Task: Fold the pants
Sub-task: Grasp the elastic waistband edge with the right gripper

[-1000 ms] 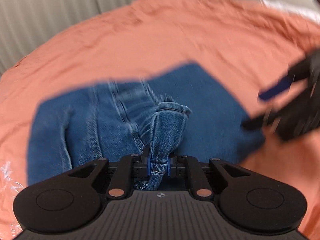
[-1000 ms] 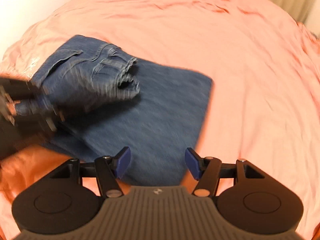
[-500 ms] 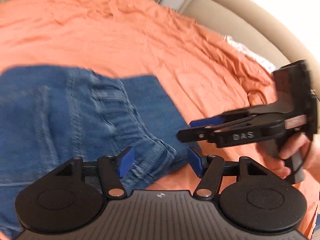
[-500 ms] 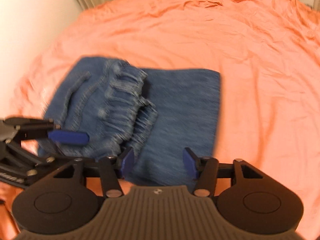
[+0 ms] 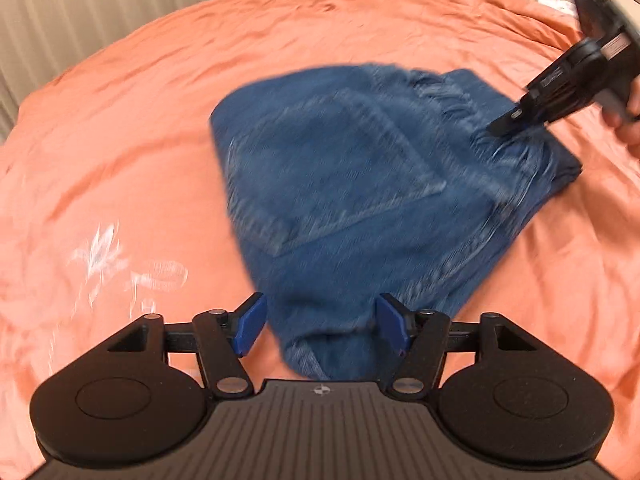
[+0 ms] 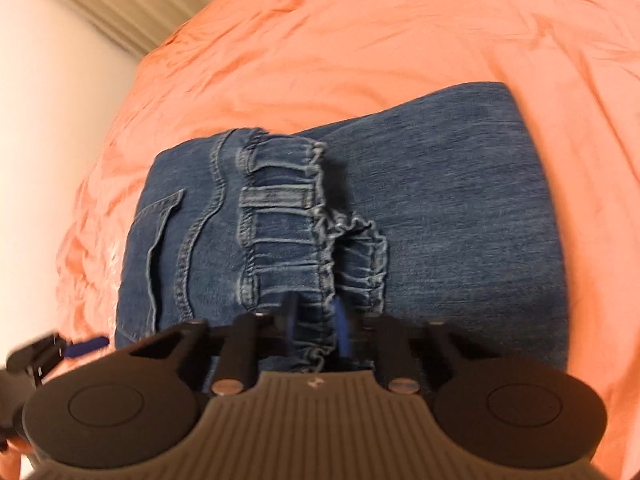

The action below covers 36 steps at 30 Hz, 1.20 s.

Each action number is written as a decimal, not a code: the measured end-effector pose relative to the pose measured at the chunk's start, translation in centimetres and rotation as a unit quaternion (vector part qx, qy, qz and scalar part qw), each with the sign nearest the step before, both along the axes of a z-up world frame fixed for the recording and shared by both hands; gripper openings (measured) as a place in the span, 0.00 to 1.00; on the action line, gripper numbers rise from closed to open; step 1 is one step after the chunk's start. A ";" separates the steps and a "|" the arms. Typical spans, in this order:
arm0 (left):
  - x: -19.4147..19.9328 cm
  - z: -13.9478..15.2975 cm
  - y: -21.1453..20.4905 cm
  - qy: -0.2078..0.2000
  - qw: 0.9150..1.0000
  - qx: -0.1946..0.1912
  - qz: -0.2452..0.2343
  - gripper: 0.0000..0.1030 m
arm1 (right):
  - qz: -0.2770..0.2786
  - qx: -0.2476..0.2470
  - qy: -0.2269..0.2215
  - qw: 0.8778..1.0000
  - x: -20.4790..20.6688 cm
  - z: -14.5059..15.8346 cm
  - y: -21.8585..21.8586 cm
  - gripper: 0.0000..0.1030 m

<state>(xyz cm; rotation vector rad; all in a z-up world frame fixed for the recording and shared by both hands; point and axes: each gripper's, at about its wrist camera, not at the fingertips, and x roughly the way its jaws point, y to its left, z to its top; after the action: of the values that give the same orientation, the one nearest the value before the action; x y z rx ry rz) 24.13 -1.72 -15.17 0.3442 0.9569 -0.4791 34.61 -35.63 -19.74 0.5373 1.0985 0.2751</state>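
Left wrist view, nearest: left gripper (image 5: 318,326) spread wide, blue pads (image 5: 249,323) apart, nothing pinched; its jaws have just been opening. A folded corner of the pants (image 5: 360,184) sits in the gap between the pads, not pressed by either. Past that the blue denim pants lie folded on the orange bedsheet (image 5: 140,120), blurred, a back pocket facing up, bulk spreading toward 1 o'clock. White leaf print on the sheet at 9 o'clock. Far at 2 o'clock the right gripper (image 5: 505,124) has its tip on the gathered waistband, a person's hand (image 5: 624,116) on its handle at frame edge.

Right wrist view, nearest: right gripper (image 6: 316,322) clamped narrow on the elastic waistband (image 6: 288,236), ruffled denim bunched between the fingers; its jaws have just been closing. Pants (image 6: 460,216) run from 9 to 3 o'clock over the bedsheet (image 6: 360,40), pocket side at 9, plain folded leg at 2. Left gripper's tip (image 6: 86,349) shows at 8 o'clock, beside the pants' edge. Ribbed beige curtain (image 6: 92,4) far at 11 o'clock
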 end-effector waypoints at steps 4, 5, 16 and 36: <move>-0.3 -1.2 0.3 -0.003 1.000 -0.003 0.013 0.77 | 0.013 -0.037 -0.060 0.997 -1.3 4.3 0.7 0.00; -0.3 -1.3 0.4 0.002 1.000 -0.005 0.014 0.74 | 0.021 -0.043 -0.082 0.995 -1.8 5.9 1.0 0.00; -1.6 -0.8 2.4 -0.055 0.997 -0.012 0.060 0.07 | 0.043 -0.090 -0.197 0.975 -7.2 15.6 1.5 0.00; -2.7 -1.6 1.6 -0.040 0.997 0.056 0.045 0.03 | -0.012 0.048 -0.030 0.998 -1.1 -0.3 -1.1 0.00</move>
<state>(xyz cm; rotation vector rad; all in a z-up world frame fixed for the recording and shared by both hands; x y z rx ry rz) 21.38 -0.13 -16.81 0.4176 0.9185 -0.3278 33.50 -36.77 -20.00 0.6239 1.0226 0.3220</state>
